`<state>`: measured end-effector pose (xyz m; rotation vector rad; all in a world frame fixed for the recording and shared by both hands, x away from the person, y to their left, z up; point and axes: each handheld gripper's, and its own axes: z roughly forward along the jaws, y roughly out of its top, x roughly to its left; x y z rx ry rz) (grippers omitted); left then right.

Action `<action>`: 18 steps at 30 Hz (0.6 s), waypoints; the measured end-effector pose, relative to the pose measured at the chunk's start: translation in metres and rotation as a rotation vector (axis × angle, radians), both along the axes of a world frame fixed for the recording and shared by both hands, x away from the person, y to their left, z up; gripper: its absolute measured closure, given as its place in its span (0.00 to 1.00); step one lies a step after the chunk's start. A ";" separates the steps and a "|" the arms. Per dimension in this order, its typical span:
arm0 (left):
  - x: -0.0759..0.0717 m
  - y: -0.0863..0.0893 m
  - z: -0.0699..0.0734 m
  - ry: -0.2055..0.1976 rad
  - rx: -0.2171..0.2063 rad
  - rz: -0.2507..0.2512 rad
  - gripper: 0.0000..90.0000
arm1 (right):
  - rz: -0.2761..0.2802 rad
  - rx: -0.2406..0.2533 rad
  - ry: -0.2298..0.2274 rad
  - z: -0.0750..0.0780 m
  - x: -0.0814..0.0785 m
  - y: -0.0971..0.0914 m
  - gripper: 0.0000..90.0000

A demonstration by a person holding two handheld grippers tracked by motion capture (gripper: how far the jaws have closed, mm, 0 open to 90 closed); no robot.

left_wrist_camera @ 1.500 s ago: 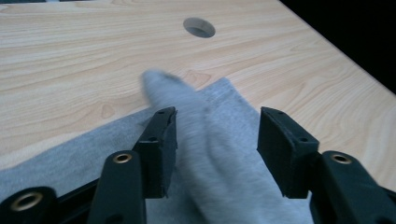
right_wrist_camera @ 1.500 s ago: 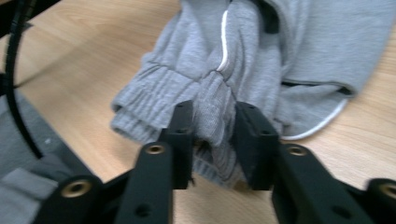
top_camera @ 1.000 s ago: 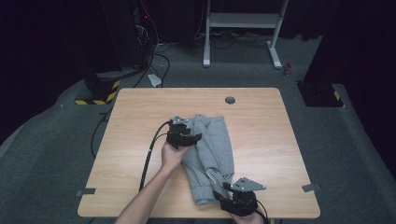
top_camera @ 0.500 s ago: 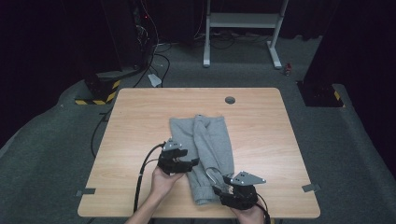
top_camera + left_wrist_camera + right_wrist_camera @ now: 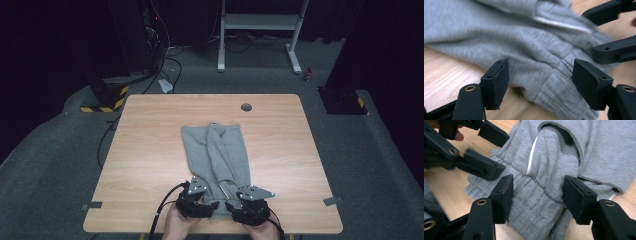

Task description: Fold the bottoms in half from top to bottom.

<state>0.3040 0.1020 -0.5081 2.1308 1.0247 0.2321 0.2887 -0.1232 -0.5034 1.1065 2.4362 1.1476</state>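
A: Since the earlier frame the left gripper (image 5: 196,199) has come back from the middle of the grey sweatpants (image 5: 218,155) to their near end, beside the right gripper (image 5: 249,205); the right one has barely shifted.

B: Jaw state?

A: Both pairs have just been opening. In the left gripper view the pads stand wide, with the ribbed waistband (image 5: 554,87) between them but not pressed. In the right gripper view they stand just as wide, straddling gathered fabric; nothing is clamped.

B: Garment appearance?

A: Heather-grey fleece, folded lengthwise into a long narrow strip. The elastic waistband is puckered into ridges, and a white drawstring (image 5: 532,155) shows at the fold. The far end is bunched in soft creases.

B: Location?

A: It lies flat on the wooden table (image 5: 145,150), roughly centred, running from mid-table to the near edge, where both grippers sit side by side over the waistband.
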 end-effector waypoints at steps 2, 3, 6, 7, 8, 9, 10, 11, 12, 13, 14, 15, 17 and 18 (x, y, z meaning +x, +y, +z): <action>0.007 0.005 -0.001 -0.002 0.006 0.017 0.33 | 0.003 -0.045 -0.028 -0.001 0.002 0.009 0.47; 0.012 0.008 -0.002 0.002 0.005 0.028 0.33 | 0.001 -0.065 -0.042 -0.001 0.003 0.014 0.47; 0.023 0.020 -0.004 0.022 -0.022 0.064 0.32 | -0.001 -0.066 -0.049 -0.003 0.014 0.024 0.46; 0.025 0.022 -0.003 0.013 -0.020 0.073 0.32 | -0.007 -0.059 -0.050 -0.003 0.016 0.027 0.45; 0.025 0.024 -0.002 0.000 -0.018 0.077 0.33 | -0.006 -0.060 -0.056 -0.004 0.018 0.031 0.42; 0.025 0.024 -0.001 -0.008 -0.015 0.080 0.34 | -0.008 -0.069 -0.059 -0.004 0.018 0.035 0.41; 0.024 0.024 0.000 -0.017 -0.008 0.079 0.35 | -0.006 -0.079 -0.062 -0.003 0.019 0.039 0.40; 0.024 0.023 -0.001 -0.018 -0.001 0.077 0.36 | -0.008 -0.090 -0.064 -0.002 0.019 0.043 0.40; 0.024 0.023 -0.001 -0.022 0.001 0.077 0.36 | -0.008 -0.104 -0.068 0.000 0.020 0.046 0.40; 0.025 0.024 -0.002 -0.024 0.005 0.082 0.35 | -0.009 -0.115 -0.070 0.000 0.021 0.047 0.41; 0.024 0.024 -0.003 -0.026 0.014 0.087 0.34 | -0.011 -0.115 -0.068 0.001 0.023 0.046 0.43; 0.023 0.023 -0.002 -0.043 0.040 0.088 0.33 | -0.016 -0.110 -0.063 0.002 0.024 0.045 0.44; 0.020 0.021 -0.004 -0.066 0.054 0.086 0.33 | -0.043 -0.094 -0.062 0.004 0.024 0.036 0.45; 0.019 0.021 -0.004 -0.066 0.054 0.088 0.33 | -0.057 -0.095 -0.062 0.003 0.023 0.031 0.45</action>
